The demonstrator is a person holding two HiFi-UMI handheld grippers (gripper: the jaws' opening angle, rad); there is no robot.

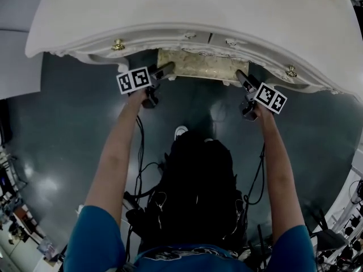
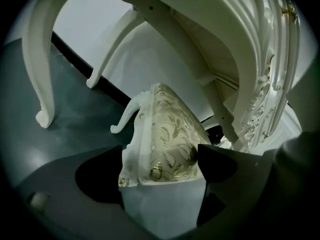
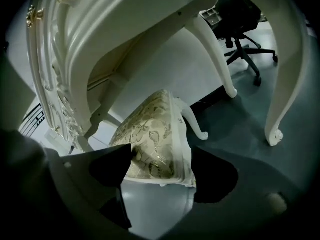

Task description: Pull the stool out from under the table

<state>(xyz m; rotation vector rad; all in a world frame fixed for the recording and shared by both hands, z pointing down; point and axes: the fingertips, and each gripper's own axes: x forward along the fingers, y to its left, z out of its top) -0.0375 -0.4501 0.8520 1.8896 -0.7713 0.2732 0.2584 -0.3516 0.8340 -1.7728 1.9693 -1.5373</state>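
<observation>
- The stool [image 1: 198, 67], a white carved frame with a gold floral seat, is sitting tucked under the table [image 1: 187, 10]. Only its near edge is showing past the table's front, at 12 o'clock from the person.
- The left gripper [image 1: 169, 69] is reaching in at the stool's near edge at 11 o'clock, with its marker cube [image 1: 134, 79] trailing behind.
- In the left gripper view, the left gripper [image 2: 160, 154] is holding its jaws wide apart, and a corner of the stool [image 2: 170, 134] is lying between them. The jaws are flanking the corner and are not clamping it.
- The right gripper [image 1: 240, 77] is reaching in at 1 o'clock, its marker cube [image 1: 270, 97] pointing back toward the arm.
- In the right gripper view, the right gripper [image 3: 161, 154] is likewise spreading its jaws wide, straddling the other corner of the stool [image 3: 150, 134] without squeezing it.
- The table's curved white legs [image 2: 40, 84] are standing on the dark grey floor [image 1: 68, 129] beyond the stool.
- A black office chair [image 3: 240, 14] is standing past the table, at 1 o'clock in the right gripper view.
- The person's forearms are stretching forward from blue sleeves [image 1: 93, 237], and black cables [image 1: 139, 152] are hanging below them.
</observation>
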